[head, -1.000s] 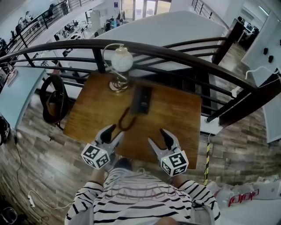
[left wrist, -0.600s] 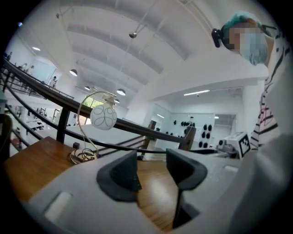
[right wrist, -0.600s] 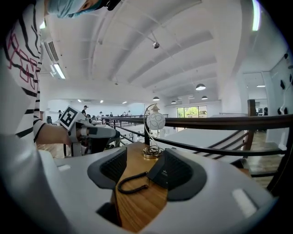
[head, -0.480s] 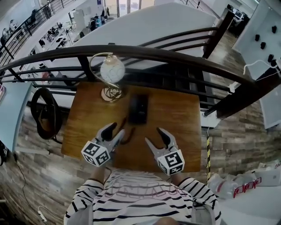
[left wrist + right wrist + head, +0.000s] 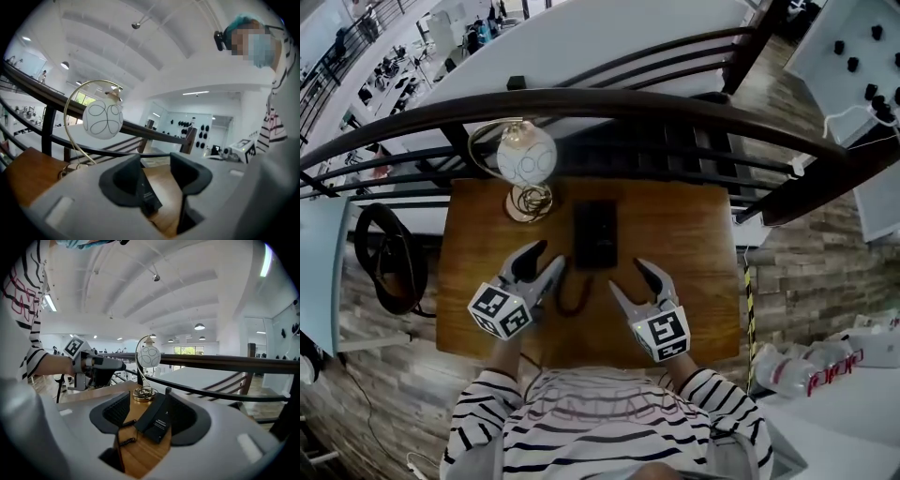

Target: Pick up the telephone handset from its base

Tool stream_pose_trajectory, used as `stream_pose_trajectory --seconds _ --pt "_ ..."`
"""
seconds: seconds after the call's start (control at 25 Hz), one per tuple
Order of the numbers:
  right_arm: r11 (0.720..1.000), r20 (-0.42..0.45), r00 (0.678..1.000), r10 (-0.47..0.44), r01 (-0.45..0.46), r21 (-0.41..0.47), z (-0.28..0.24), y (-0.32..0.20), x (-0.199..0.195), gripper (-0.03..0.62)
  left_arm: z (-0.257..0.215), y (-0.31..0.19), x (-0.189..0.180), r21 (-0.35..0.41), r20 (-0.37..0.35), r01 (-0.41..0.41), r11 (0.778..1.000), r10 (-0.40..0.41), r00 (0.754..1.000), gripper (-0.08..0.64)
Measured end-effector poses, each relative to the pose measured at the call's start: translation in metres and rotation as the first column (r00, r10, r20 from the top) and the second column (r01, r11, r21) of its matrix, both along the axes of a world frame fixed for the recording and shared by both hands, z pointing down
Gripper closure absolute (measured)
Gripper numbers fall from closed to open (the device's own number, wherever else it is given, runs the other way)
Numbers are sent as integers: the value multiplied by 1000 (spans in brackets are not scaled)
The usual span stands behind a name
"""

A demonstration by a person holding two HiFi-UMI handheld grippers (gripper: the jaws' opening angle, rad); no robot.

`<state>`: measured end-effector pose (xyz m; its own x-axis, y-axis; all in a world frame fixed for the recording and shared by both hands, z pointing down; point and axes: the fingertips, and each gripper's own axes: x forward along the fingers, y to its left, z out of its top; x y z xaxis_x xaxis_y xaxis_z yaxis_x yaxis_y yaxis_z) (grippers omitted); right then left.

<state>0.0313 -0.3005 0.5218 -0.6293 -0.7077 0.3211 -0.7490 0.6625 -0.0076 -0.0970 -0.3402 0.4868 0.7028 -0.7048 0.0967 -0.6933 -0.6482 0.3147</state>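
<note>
Head view: the black telephone (image 5: 594, 234) lies lengthwise away from the person on the wooden table (image 5: 684, 244), its handset apparently on the base. The left gripper (image 5: 546, 258) and right gripper (image 5: 628, 277) flank its near end, about equally close.

Left gripper view: jaws spread and empty, telephone (image 5: 149, 199) just ahead.

Right gripper view: jaws likewise agape, telephone (image 5: 157, 420) ahead between them, untouched
</note>
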Motion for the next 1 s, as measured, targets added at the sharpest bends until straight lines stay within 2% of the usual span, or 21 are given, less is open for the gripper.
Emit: stream_pose_trajectory --seconds 0.24,0.48,0.72,1.0 --pt "1000 -79 997 15 -16 -4 22 -36 -10 345 9 -57 3 4 2 -65 998 65 998 357" --pt "1000 -182 983 6 -10 -23 57 -70 -16 345 49 -100 12 -92 -1 -121 988 121 993 357" --pt "999 -311 950 -24 13 -35 101 -91 -20 347 98 -124 13 -187 22 -141 972 148 989 357" --pt "994 -425 899 -102 75 -78 145 -106 -30 344 146 -137 13 -279 7 -144 949 153 988 354"
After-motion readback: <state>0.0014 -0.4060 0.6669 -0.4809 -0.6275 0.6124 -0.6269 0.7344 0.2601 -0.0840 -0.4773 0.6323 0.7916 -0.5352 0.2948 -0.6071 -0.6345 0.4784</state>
